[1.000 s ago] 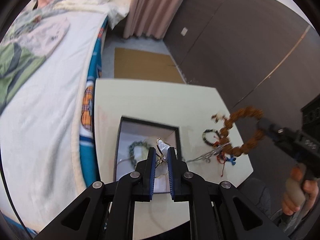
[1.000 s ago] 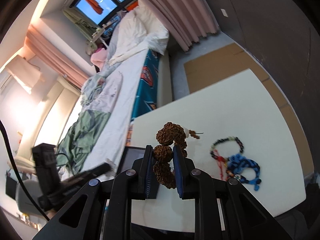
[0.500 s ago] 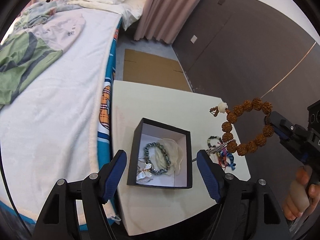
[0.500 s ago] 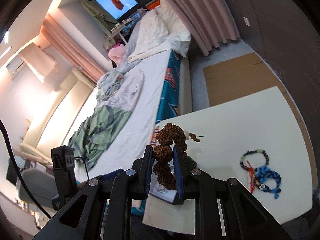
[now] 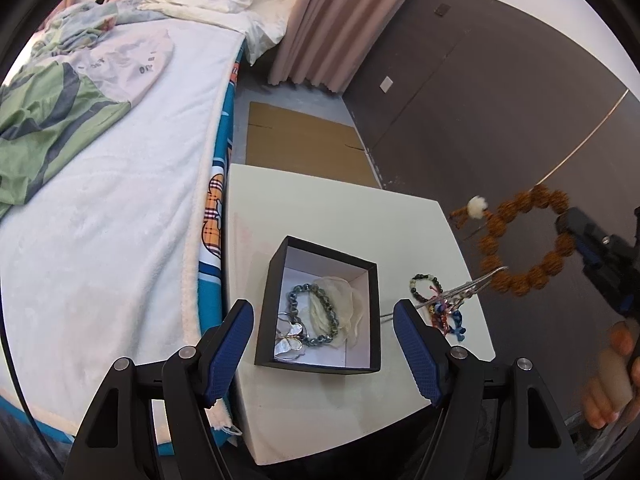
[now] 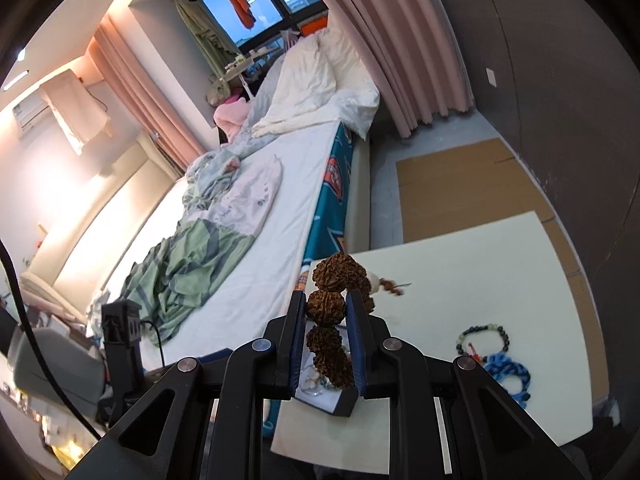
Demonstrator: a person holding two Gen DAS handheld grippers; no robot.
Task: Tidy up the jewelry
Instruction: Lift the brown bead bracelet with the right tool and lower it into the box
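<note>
My left gripper is open above the black box, with nothing between its fingers. In the box lie a dark bead bracelet, a butterfly piece and a pale shell-like piece. My right gripper is shut on a brown seed-bead bracelet, held in the air to the right of the table; the left wrist view shows that bracelet hanging as a full loop. Beside the box rest a small bead bracelet, a silver chain and red and blue cord bracelets.
The cream table stands against a bed on its left. Cardboard lies on the floor beyond it, with a dark wall to the right. A person's hand holds the right gripper's handle.
My left gripper opened and let go of the butterfly piece, which now lies in the box, then drew back. The right gripper rose with the brown bracelet.
</note>
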